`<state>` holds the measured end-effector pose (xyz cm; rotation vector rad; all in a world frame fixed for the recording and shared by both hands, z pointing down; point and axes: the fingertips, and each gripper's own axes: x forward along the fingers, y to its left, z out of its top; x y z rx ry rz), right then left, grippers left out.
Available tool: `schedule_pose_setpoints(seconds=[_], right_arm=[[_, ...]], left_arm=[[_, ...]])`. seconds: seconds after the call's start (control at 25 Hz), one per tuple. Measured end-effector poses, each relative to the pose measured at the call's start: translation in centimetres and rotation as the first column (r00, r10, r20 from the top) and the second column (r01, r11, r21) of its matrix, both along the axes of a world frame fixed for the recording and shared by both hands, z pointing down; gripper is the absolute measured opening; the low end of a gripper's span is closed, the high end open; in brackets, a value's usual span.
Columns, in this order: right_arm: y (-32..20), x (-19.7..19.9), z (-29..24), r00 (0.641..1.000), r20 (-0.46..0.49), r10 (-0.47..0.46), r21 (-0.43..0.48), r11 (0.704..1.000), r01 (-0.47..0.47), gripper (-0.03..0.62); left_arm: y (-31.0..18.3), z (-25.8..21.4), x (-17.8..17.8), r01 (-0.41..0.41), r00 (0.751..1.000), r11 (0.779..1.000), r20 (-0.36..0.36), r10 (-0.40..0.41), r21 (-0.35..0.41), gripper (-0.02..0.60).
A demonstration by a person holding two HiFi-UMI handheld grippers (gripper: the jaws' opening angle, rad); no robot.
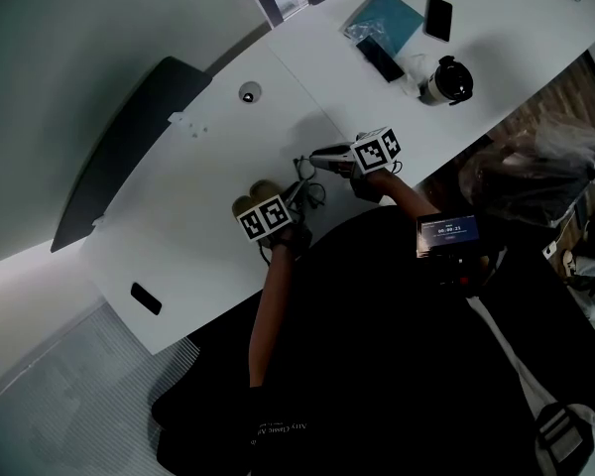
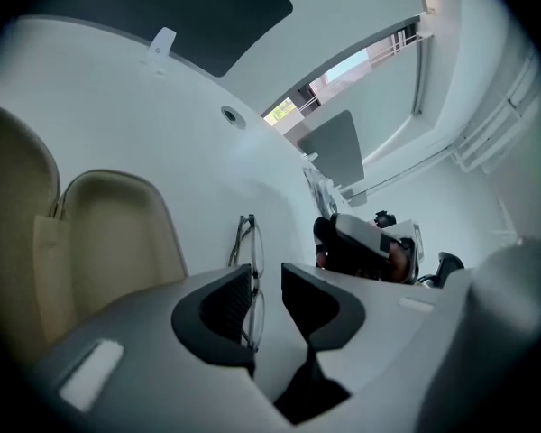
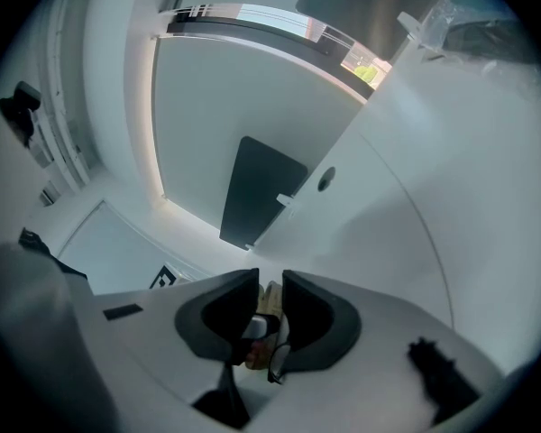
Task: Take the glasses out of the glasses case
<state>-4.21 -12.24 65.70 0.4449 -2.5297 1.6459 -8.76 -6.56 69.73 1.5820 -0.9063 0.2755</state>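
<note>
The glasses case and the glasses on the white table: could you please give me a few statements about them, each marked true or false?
1. The glasses case lies open. True.
2. The glasses are inside the case. False: they are out on the table, beside the case.
3. The left gripper has its jaws apart. True.
4. The right gripper is clamped on the case. False: its jaws stand apart, pressing on nothing, with the glasses frame showing low between them.

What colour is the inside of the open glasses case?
The glasses case is beige inside, seen best in the left gripper view.
</note>
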Motion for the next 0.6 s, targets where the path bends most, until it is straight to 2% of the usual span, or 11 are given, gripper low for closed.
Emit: schedule_pose_setpoints(seconds=[0.16,0.24,0.32,0.44,0.52,0.6], right_arm=[[-0.4,0.1,-1.2,1.000,0.013,0.015,0.059,0.998,-0.016,0.069],[-0.2,-0.6,-2.5,1.000,0.014,-0.019,0.147,0.989,0.016,0.046],[0.7,-1.5,-3.8,0.996,-0.004,-0.089,0.250,0.964,0.087,0.027],[3.8,-2.8,-5.0,0.967,-0.078,-0.243,0.380,0.890,0.254,0.009],[6.2,-3.4,-5.2,0.926,-0.170,-0.337,0.443,0.813,0.377,0.008],[8.1,-3.8,-4.3,0.876,-0.270,-0.401,0.463,0.743,0.483,0.008]], left_arm=[[-0.5,-3.1,-1.2,0.086,0.992,0.995,-0.091,-0.082,0.049,0.123],[-1.1,-6.0,-2.6,0.147,0.979,0.979,-0.164,-0.124,0.140,0.123],[-1.1,-8.5,-4.1,0.168,0.971,0.950,-0.212,-0.113,0.264,0.109],[0.8,-9.8,-7.1,0.182,0.973,0.910,-0.201,-0.112,0.373,0.058],[2.4,-9.5,-9.4,0.217,0.972,0.900,-0.171,-0.162,0.378,0.051],[3.9,-8.8,-11.7,0.265,0.963,0.893,-0.140,-0.229,0.364,0.051]])
